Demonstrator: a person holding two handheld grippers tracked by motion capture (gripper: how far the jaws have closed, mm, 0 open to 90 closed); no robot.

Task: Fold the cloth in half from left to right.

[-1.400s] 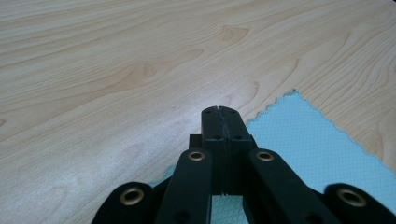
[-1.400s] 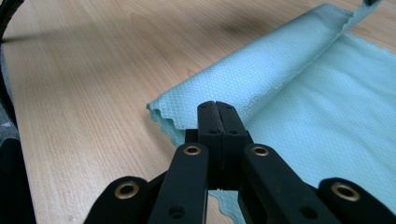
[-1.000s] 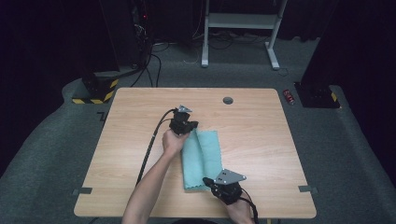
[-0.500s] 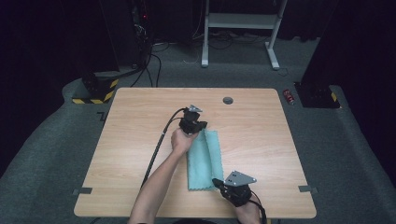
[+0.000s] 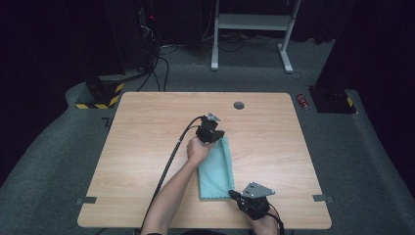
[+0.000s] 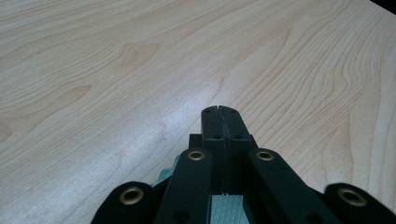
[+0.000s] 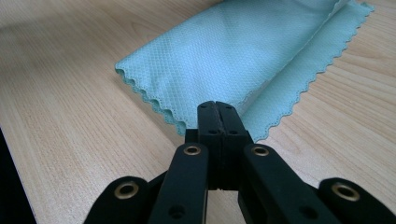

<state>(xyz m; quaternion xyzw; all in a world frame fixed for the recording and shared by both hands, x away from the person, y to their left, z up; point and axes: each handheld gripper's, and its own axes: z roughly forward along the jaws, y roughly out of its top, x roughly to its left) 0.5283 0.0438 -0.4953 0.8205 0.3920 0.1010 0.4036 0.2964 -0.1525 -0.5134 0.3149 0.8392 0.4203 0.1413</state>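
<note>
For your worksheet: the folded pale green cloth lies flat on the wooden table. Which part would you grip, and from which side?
Grip a scalloped corner of the pale green cloth at its near short end, coming in low from the person's side. The layers lie flat on the wooden table, so only the thin stacked edges offer purchase. The right gripper sits there, jaws shut.

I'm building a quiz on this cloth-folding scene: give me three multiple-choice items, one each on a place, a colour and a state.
1. Where on the table does the cloth lie?
A. far left corner
B. near the middle, reaching toward the near edge
C. hanging off the right side

2. What colour is the cloth?
A. light teal
B. red
C. white

3. How do the right tongs stand?
A. wide open
B. shut
C. clamped around a bottle

Answers: 1 B, the high view shows it beside the left tongs and running toward the person; 2 A, the right gripper view shows teal weave; 3 B, the jaws meet at the cloth's scalloped corner.
</note>
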